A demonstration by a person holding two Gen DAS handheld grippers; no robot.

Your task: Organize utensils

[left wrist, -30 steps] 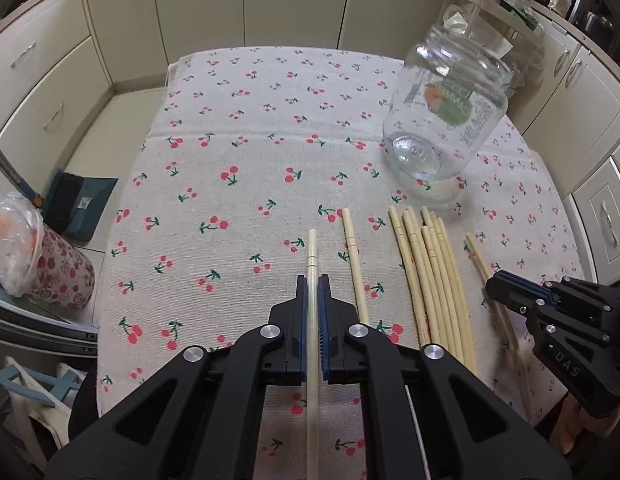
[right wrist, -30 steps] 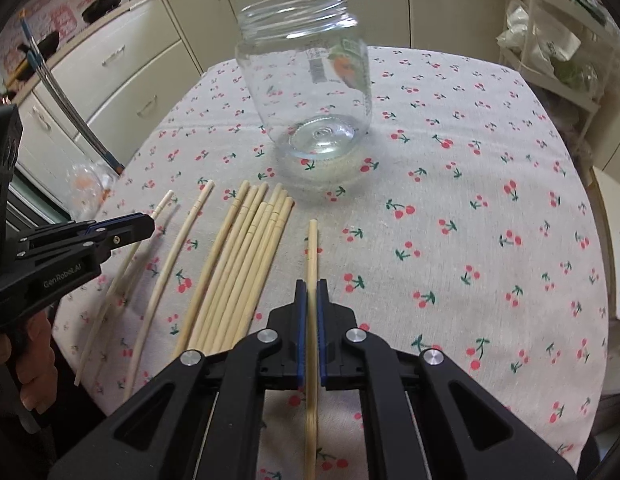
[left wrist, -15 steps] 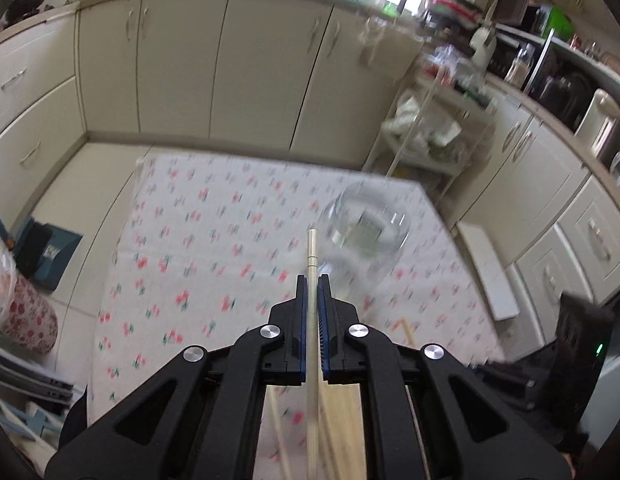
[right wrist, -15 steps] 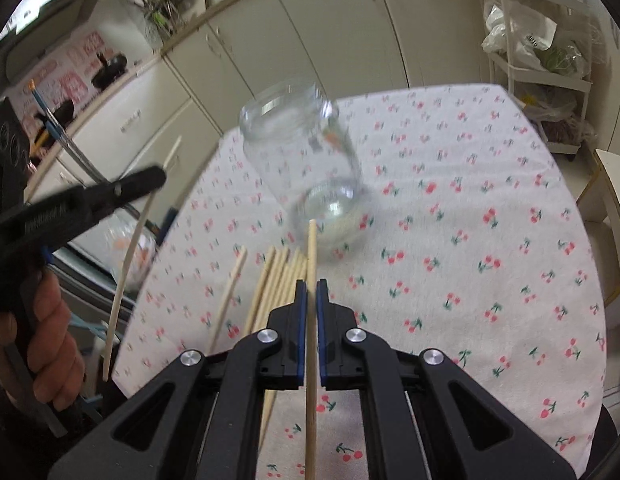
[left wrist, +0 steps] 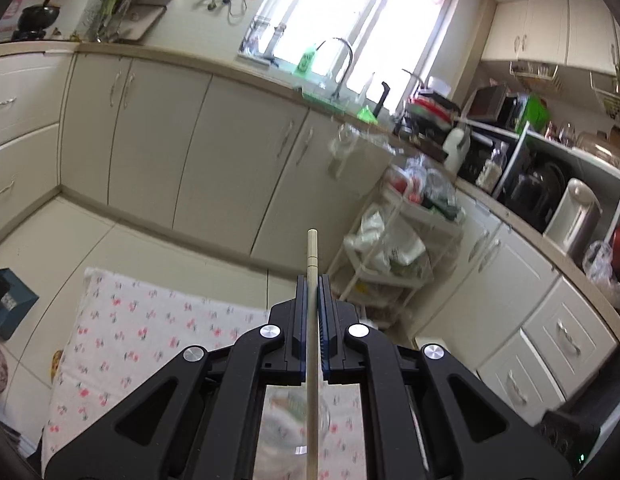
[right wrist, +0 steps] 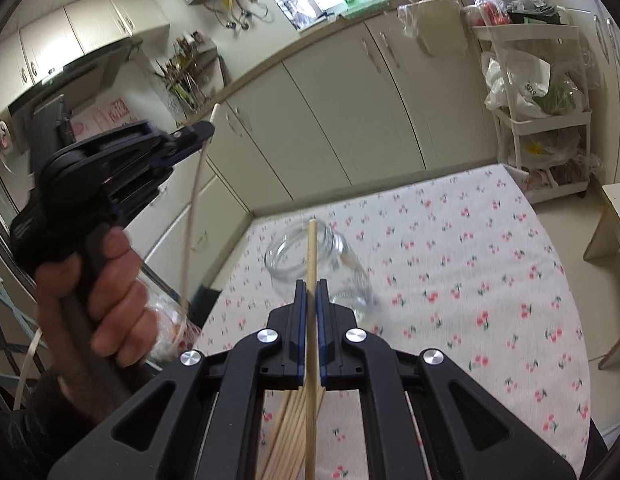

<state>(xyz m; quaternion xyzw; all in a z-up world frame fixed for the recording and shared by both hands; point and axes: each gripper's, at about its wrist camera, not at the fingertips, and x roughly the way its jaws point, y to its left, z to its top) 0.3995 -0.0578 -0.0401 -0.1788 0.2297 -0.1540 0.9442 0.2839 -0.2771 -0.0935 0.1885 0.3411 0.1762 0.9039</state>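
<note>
My left gripper [left wrist: 312, 280] is shut on a pale wooden chopstick [left wrist: 312, 252] that sticks out past its fingertips, raised well above the table. From the right wrist view, that left gripper [right wrist: 204, 132] is high at the left, a hand around its handle, its chopstick [right wrist: 192, 208] hanging down. My right gripper [right wrist: 310, 284] is shut on a second chopstick [right wrist: 310, 248], whose tip points at the mouth of a clear glass jar [right wrist: 306, 258] standing on the cherry-print tablecloth [right wrist: 450, 264]. Several more chopsticks [right wrist: 288, 420] lie on the cloth under the right gripper. The jar [left wrist: 294, 412] shows blurred under the left gripper.
Cream kitchen cabinets [left wrist: 214, 152] run behind the table. A white trolley with bags [right wrist: 538, 92] stands at the table's far right corner. A stool edge [right wrist: 614, 216] is on the right. A counter with appliances [left wrist: 550, 184] lines the right wall.
Both grippers have risen off the table with their chopsticks and tilted up. The left view now shows mostly cabinets and window; the jar has dropped beneath the left gripper.
</note>
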